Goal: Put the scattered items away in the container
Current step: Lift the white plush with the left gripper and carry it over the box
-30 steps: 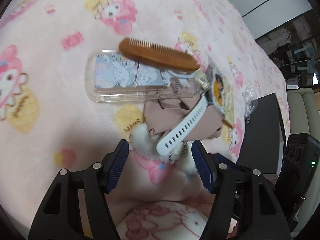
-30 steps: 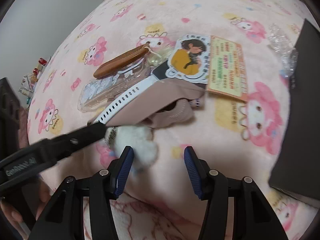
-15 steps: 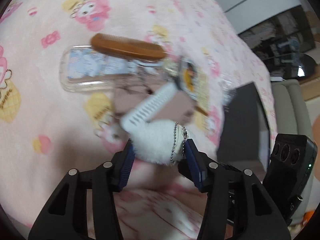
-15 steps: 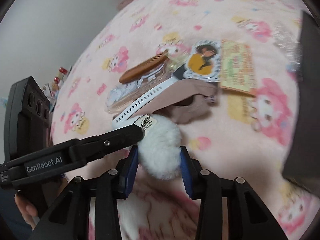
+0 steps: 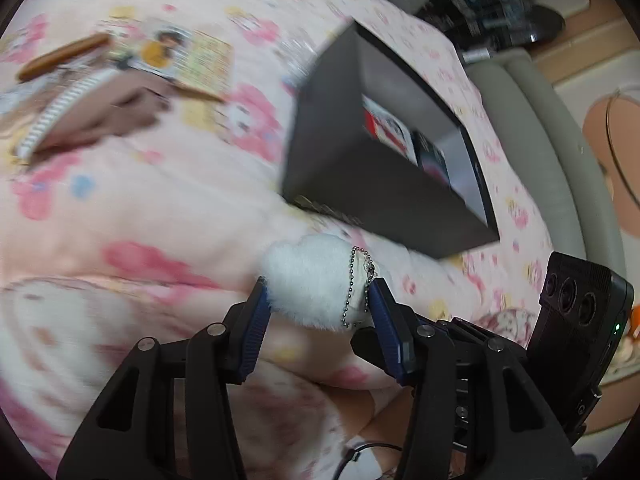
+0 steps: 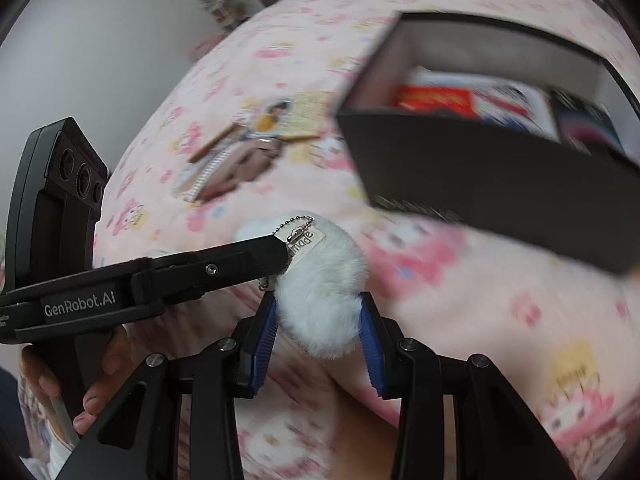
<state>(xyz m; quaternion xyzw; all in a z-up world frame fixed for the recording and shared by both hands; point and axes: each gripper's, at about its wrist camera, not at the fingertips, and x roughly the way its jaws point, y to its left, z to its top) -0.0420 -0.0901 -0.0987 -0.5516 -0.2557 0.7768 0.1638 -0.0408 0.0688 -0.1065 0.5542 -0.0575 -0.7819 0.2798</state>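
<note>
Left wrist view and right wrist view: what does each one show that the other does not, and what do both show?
Only the left wrist view shows a grey sofa. Only the right wrist view shows a hand holding the left gripper, and a white wall. Both show the white pompom held by both grippers, the black box, and the remaining pile on the pink blanket.

Scattered pile (image 5: 100, 80) at ten o'clock smeared by motion blur, items inside black box (image 6: 480, 104) at one o'clock unreadable, box's right end cut off, blanket (image 5: 120, 208) print streaked
</note>
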